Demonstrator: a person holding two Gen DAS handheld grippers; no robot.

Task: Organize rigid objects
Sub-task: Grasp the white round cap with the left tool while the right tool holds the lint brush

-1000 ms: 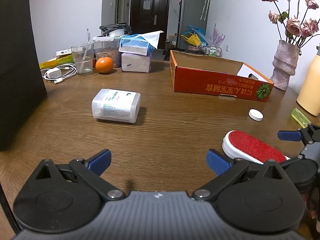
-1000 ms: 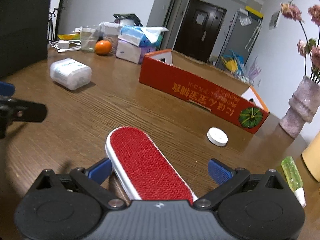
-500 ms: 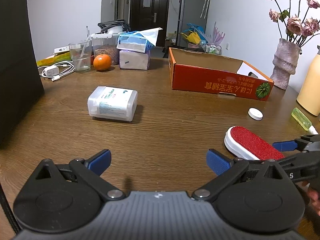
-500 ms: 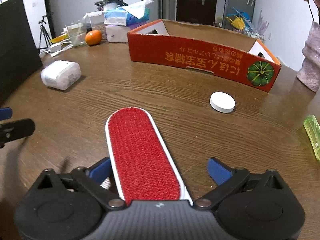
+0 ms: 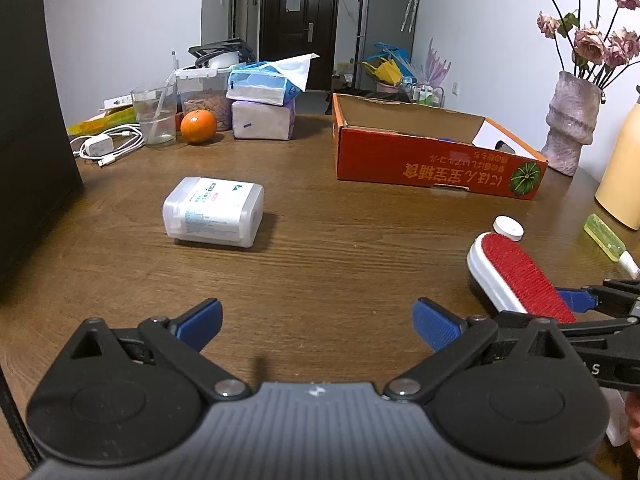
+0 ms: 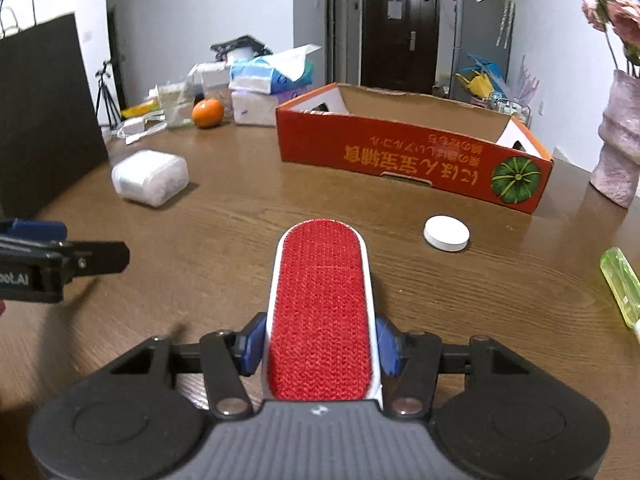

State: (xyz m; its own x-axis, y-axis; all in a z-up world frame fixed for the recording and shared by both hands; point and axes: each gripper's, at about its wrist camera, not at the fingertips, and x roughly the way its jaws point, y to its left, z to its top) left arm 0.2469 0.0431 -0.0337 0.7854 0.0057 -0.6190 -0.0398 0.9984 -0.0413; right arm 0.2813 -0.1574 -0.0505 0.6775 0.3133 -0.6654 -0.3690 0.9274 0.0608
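A lint brush (image 6: 320,304) with a red pile face and white body lies lengthwise between the jaws of my right gripper (image 6: 320,346). The jaws are closing, and the blue pads (image 6: 251,345) touch its white sides. In the left wrist view the brush (image 5: 516,276) is at the lower right, over the wooden table (image 5: 320,248). My left gripper (image 5: 318,320) hangs open above bare wood with nothing in it. A white plastic container (image 5: 214,216) lies on its side to the left. The red cardboard box (image 6: 400,156) stands open beyond the brush.
A white round cap (image 6: 446,233) and a green bottle (image 6: 620,284) lie right of the brush. A vase (image 5: 570,128) and a yellow flask (image 5: 622,168) stand far right. An orange (image 5: 198,126), tissue packs, a glass and a charger crowd the back left. A black bag (image 5: 28,140) stands left.
The right gripper's jaws came in from wide open to the brush's sides. That gripper rolled level and lined up with the brush. The left gripper stayed put.
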